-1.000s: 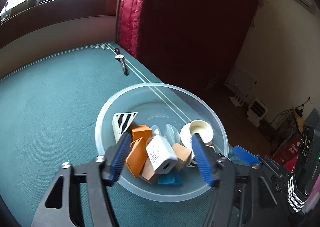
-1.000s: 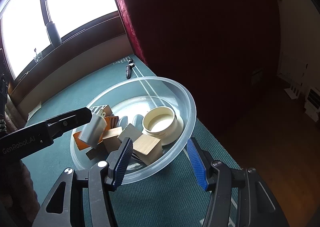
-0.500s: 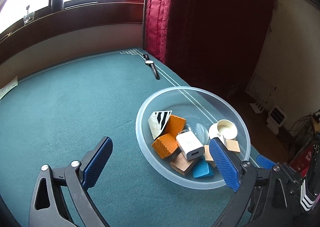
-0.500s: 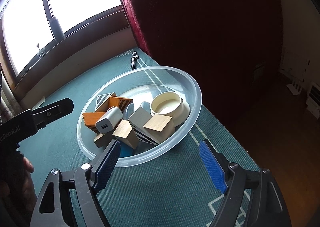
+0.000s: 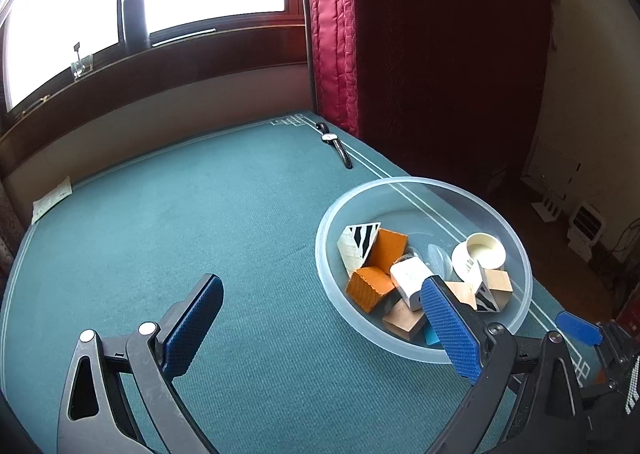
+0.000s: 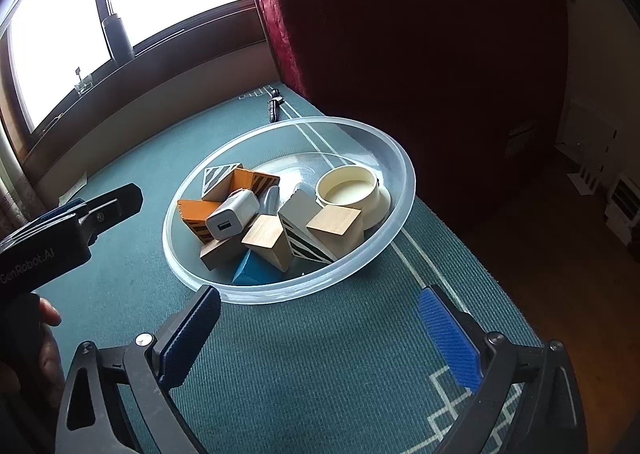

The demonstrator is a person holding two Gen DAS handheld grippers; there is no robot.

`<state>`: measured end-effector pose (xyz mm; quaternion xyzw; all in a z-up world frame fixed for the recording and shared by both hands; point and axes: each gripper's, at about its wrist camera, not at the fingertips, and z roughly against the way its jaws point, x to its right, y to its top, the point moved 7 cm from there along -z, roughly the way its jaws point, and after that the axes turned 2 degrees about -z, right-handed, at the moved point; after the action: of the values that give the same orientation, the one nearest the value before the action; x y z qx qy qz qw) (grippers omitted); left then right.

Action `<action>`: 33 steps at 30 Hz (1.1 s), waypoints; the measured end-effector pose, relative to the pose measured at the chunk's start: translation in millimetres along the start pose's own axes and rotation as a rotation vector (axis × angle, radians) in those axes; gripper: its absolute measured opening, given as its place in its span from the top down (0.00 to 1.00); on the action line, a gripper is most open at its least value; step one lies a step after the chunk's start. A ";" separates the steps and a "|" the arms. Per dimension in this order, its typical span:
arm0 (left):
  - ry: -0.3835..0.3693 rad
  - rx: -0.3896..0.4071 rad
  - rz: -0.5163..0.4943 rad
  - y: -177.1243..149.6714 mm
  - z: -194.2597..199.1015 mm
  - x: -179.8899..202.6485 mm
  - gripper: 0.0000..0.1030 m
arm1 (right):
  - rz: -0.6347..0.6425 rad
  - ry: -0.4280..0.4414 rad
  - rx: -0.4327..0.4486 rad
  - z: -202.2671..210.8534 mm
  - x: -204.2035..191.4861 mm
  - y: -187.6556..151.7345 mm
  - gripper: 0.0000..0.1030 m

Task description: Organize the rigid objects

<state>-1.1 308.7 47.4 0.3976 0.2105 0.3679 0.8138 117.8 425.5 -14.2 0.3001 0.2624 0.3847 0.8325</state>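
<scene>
On left tongs (image 6: 72, 222), white "GenRobot.AI" lettering

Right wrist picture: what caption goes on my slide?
Open right gripper empty, before a clear bowl of blocks and a white charger.

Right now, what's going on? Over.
Left gripper and right gripper just opened, both empty. Charger and blocks sit in clear bowl. Nothing in the way.
</scene>
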 end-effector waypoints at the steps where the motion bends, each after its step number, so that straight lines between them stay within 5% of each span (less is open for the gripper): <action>1: 0.015 0.010 -0.009 1.0 1.9 -1.0 0.03 | 0.001 -0.005 -0.001 0.4 -0.4 -0.1 0.01; 16: -0.032 0.031 0.011 -1.5 12.6 -14.4 0.02 | 0.035 -0.079 0.001 7.3 -15.2 1.8 0.01; 21: -0.055 -0.057 0.034 -12.5 2.2 -15.7 0.02 | 0.045 -0.092 0.001 7.4 -20.7 1.4 0.01; 33: 0.033 -0.061 -0.047 -18.5 -1.1 -10.2 0.00 | 0.051 -0.104 -0.021 -0.5 -20.2 -2.2 0.01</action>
<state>-0.3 293.8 32.4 0.3613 0.2217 0.3613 0.8306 107.1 408.4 -11.9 0.3177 0.2070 0.3924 0.8380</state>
